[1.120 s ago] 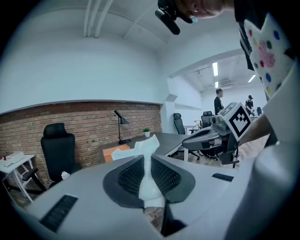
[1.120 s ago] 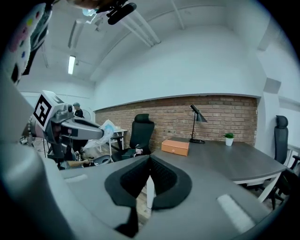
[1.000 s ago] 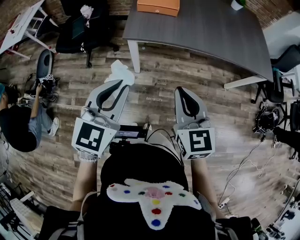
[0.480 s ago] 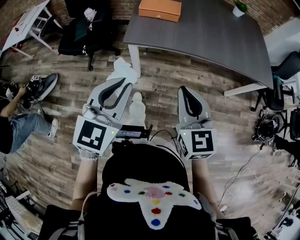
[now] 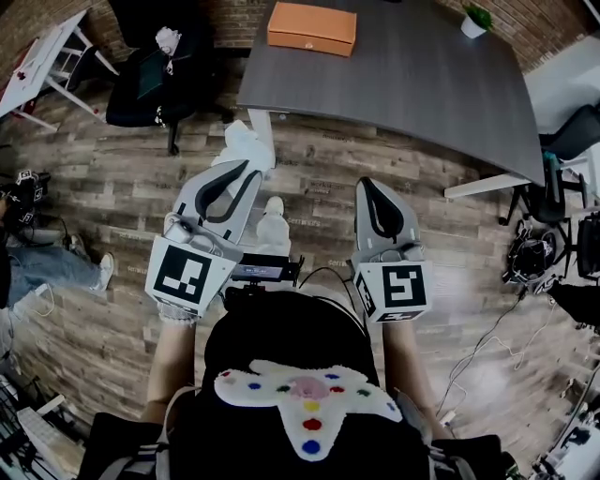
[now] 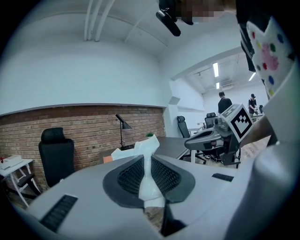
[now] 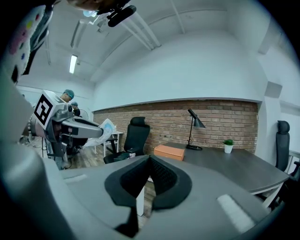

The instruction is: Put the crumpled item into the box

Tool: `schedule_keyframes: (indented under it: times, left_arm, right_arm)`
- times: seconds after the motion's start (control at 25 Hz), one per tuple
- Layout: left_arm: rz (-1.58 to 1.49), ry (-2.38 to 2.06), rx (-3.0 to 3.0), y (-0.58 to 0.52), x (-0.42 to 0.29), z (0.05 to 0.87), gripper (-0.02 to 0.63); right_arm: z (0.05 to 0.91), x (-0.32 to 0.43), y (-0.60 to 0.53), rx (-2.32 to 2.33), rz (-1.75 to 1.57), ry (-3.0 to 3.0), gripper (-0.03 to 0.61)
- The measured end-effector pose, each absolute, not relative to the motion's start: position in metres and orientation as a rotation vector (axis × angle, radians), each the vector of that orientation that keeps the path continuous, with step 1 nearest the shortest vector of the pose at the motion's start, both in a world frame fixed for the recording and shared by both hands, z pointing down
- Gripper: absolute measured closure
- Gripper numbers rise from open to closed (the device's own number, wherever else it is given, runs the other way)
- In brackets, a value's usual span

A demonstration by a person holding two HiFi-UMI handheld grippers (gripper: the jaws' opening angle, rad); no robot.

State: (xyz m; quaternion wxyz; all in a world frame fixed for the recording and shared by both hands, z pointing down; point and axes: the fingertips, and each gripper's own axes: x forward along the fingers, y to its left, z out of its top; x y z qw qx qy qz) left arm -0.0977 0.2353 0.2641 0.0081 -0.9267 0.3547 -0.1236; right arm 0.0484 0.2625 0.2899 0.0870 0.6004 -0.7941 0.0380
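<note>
My left gripper is shut on a crumpled white item that sticks out past its tips; in the left gripper view the crumpled white item is pinched between the ribbed pads. My right gripper is shut with nothing between its jaws, level with the left one. The orange box lies closed on the dark grey table, beyond both grippers. The same orange box shows in the right gripper view, ahead and slightly right of the right gripper.
A black office chair stands left of the table. A small potted plant sits at the table's far right, and a desk lamp behind the box. A seated person is at the left; cables lie on the floor at right.
Both grippers, held side by side, have come closer to the table with the crumpled item still in the left one. The person at the left has shifted.
</note>
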Motion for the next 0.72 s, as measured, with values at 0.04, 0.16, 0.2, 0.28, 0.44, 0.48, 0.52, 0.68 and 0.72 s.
schedule_keyframes:
  times: [0.04, 0.16, 0.2, 0.28, 0.44, 0.48, 0.52, 0.68, 0.72]
  left_arm:
    - [-0.39, 1.109, -2.898, 0.228, -0.098, 0.265, 0.568]
    - [-0.392, 1.111, -2.904, 0.201, -0.097, 0.267, 0.568]
    - [-0.388, 1.109, -2.907, 0.192, -0.097, 0.266, 0.568]
    - [-0.385, 1.1, -2.909, 0.173, -0.097, 0.265, 0.568]
    - [-0.378, 1.075, -2.915, 0.135, -0.094, 0.26, 0.568]
    - [-0.377, 1.069, -2.917, 0.126, -0.092, 0.259, 0.568]
    - [-0.378, 1.062, -2.918, 0.117, -0.091, 0.258, 0.568]
    - [-0.384, 1.057, -2.921, 0.081, -0.09, 0.256, 0.568]
    - [-0.385, 1.056, -2.922, 0.072, -0.091, 0.256, 0.568]
  right_arm:
    - [0.29, 0.049, 0.255, 1.789, 0.116, -2.362, 0.571]
    - [0.291, 0.05, 0.231, 1.79, 0.123, -2.355, 0.571]
    - [0.291, 0.05, 0.223, 1.792, 0.126, -2.355, 0.571]
    - [0.29, 0.049, 0.205, 1.8, 0.132, -2.354, 0.571]
    - [0.282, 0.049, 0.169, 1.81, 0.126, -2.352, 0.571]
    - [0.281, 0.05, 0.159, 1.809, 0.122, -2.351, 0.571]
    - [0.279, 0.05, 0.15, 1.811, 0.12, -2.349, 0.571]
    - [0.277, 0.052, 0.117, 1.84, 0.131, -2.336, 0.571]
    - [0.276, 0.052, 0.108, 1.846, 0.132, -2.331, 0.571]
